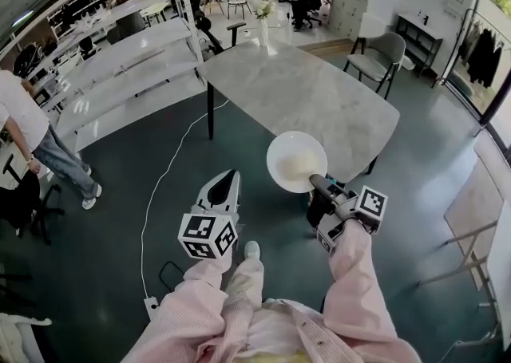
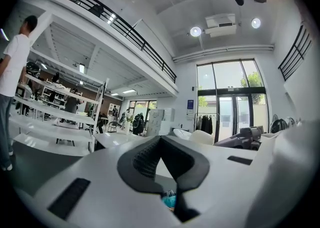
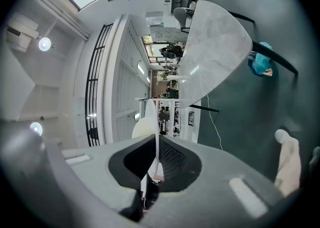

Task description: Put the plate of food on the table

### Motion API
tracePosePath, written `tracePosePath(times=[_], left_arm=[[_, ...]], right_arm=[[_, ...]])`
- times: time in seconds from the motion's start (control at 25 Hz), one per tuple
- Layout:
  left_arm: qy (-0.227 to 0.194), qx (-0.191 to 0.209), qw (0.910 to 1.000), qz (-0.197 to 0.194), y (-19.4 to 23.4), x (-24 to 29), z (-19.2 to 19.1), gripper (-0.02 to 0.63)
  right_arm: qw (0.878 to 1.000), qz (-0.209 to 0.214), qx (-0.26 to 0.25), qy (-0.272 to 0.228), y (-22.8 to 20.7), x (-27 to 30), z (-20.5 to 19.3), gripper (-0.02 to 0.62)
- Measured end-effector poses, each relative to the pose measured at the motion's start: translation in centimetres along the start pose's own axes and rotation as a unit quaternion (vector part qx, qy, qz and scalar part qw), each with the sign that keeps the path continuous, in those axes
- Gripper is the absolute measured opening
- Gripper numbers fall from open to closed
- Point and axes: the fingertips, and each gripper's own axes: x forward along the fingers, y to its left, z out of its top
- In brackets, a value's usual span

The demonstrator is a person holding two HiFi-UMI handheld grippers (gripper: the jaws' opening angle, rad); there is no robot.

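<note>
A white plate (image 1: 296, 162) with a pale heap of food hangs over the dark floor, just short of the near edge of the grey marble table (image 1: 319, 90). My right gripper (image 1: 318, 187) is shut on the plate's near rim. In the right gripper view the plate (image 3: 153, 122) stands edge-on between the pads, with the table (image 3: 215, 41) beyond. My left gripper (image 1: 224, 187) is to the left of the plate, apart from it, jaws together and empty. The left gripper view shows its pads (image 2: 145, 159) meeting with nothing between them.
A vase of flowers (image 1: 263, 21) stands at the table's far end. A grey chair (image 1: 379, 54) is at the table's right, white shelving (image 1: 120, 58) to its left. A person (image 1: 28, 134) stands at far left. A white cable (image 1: 164, 186) runs across the floor.
</note>
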Motion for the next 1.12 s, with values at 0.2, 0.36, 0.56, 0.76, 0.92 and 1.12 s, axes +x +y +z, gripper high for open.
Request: tracePosePath(times=[0.2, 0.36, 0.56, 0.76, 0.92, 1.12], left_arm=[[0.005, -0.010, 0.9999, -0.004, 3.4, 5.0, -0.3, -0.008], [0.015, -0.015, 0.9997, -0.008, 7.5, 9.5, 0.5, -0.008], [0.023, -0.017, 0.9994, -0.018, 11.9, 15.6, 1.6, -0.008], [0.032, -0.017, 0.9988, -0.034, 15.1, 20.9, 1.8, -0.008], [0.037, -0.021, 0.9982, -0.041, 16.7, 23.7, 1.5, -0.008], [0.037, -0.026, 0.9979, -0.046, 18.5, 26.1, 2.0, -0.008]], right_arm=[[1.000, -0.007, 0.003, -0.003, -1.1, 4.7, 3.0, 0.014], [1.000, -0.022, 0.006, -0.012, -1.9, 9.6, 5.7, 0.014], [0.999, -0.025, 0.011, -0.023, -2.3, 15.5, 9.1, 0.014], [0.999, -0.026, 0.014, -0.037, -3.1, 20.1, 12.1, 0.014], [0.999, -0.027, 0.018, -0.043, -3.8, 22.4, 13.8, 0.014], [0.998, -0.033, 0.015, -0.043, -4.0, 25.2, 15.2, 0.014]])
